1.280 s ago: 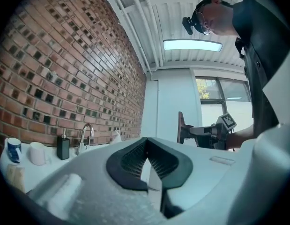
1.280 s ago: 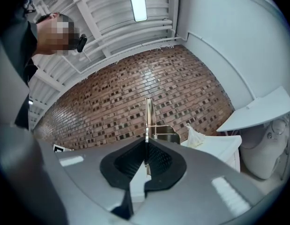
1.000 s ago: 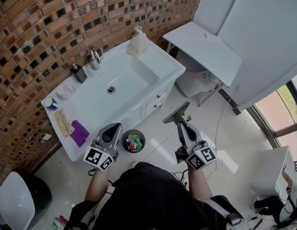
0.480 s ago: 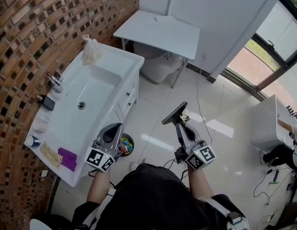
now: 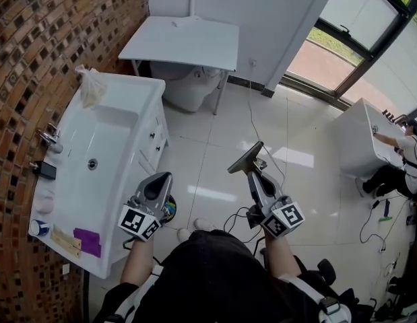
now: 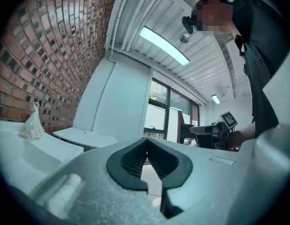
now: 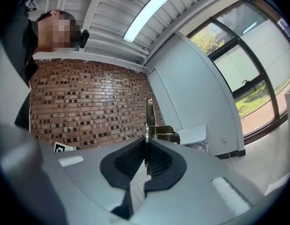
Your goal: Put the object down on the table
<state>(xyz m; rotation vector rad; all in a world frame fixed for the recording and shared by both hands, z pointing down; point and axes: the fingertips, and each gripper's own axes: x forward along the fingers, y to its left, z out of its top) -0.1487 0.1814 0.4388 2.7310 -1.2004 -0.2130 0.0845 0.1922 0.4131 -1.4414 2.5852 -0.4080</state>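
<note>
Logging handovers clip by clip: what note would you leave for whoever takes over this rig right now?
Left gripper: shut, empty, over the floor beside the sink.
Right gripper: shut on the thin handle of a squeegee-like tool, held in the air.
White table: by the far wall, beyond the sink.
Done: tool in grip.
Left: carry it to the table, set it down, release.

You've got the squeegee-like tool, a dark flat blade on a metal stem, pinched in your right gripper, up in the air, well apart from the white table.
</note>
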